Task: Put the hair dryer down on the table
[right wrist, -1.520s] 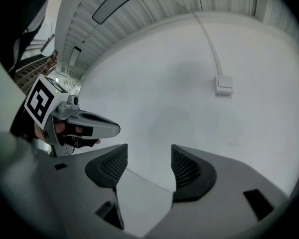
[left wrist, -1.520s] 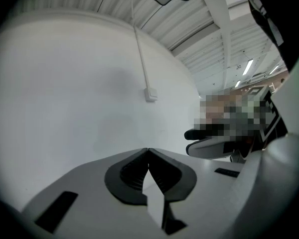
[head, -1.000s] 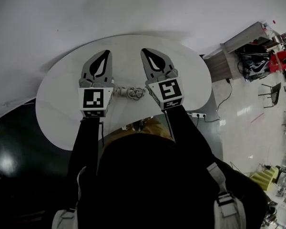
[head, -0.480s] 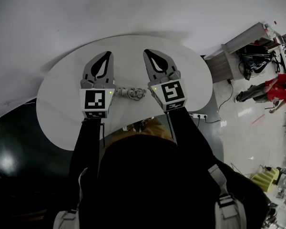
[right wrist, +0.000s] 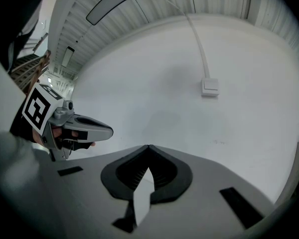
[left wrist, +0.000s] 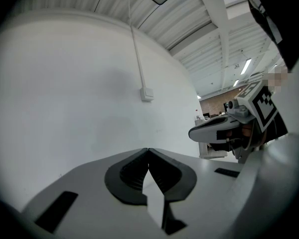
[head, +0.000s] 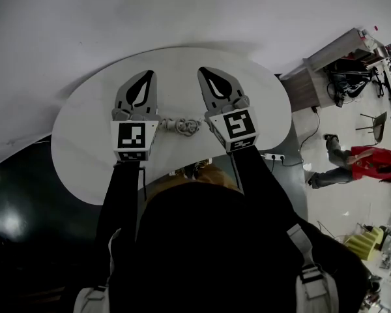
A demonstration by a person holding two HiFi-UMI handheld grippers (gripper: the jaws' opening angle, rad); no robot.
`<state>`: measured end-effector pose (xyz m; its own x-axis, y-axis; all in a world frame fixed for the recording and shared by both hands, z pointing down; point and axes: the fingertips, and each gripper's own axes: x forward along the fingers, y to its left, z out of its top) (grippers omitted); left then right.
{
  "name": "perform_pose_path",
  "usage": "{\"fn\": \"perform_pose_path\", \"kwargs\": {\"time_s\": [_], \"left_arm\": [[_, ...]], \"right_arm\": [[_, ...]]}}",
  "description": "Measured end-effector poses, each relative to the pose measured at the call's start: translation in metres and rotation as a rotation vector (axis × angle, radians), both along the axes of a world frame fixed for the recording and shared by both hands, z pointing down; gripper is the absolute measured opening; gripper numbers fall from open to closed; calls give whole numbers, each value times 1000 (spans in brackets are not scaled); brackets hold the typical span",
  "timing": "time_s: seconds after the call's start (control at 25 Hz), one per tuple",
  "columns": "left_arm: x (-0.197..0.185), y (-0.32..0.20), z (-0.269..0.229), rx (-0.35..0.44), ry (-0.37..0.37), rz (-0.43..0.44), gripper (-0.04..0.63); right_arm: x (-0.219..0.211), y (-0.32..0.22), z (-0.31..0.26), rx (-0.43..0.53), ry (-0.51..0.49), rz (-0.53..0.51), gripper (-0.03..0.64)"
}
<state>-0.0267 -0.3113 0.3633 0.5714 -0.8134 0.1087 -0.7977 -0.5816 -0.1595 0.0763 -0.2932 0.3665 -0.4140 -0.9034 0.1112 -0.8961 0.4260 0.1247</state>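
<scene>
Grey shells on left gripper (head: 147, 73), right gripper (head: 202, 70); black ribbed pads (left wrist: 132, 173); black-white marker cubes (head: 131, 137); black sleeves (head: 117, 194); grey shoulder straps (head: 309, 274)

The table (head: 78, 149) is seen from high above, looking down. In both gripper views the same wall (left wrist: 65, 83) is faced from low.

Left gripper (head: 145, 75) and right gripper (head: 204, 72) held side by side, a gap kept between them, both pointed forward, near level, jaws of each pressed together tip to tip, left arm (head: 117, 194) and right arm (head: 255, 182) stretched forward, both black-sleeved.
</scene>
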Motion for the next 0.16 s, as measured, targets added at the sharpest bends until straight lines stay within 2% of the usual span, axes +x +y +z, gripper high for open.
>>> {"fn": "perform_pose_path", "kwargs": {"time_s": [0.16], "left_arm": [[0, 3, 2, -13, -11, -3, 14]], "right_arm": [[-1, 3, -3, 5, 3, -3, 26]]}}
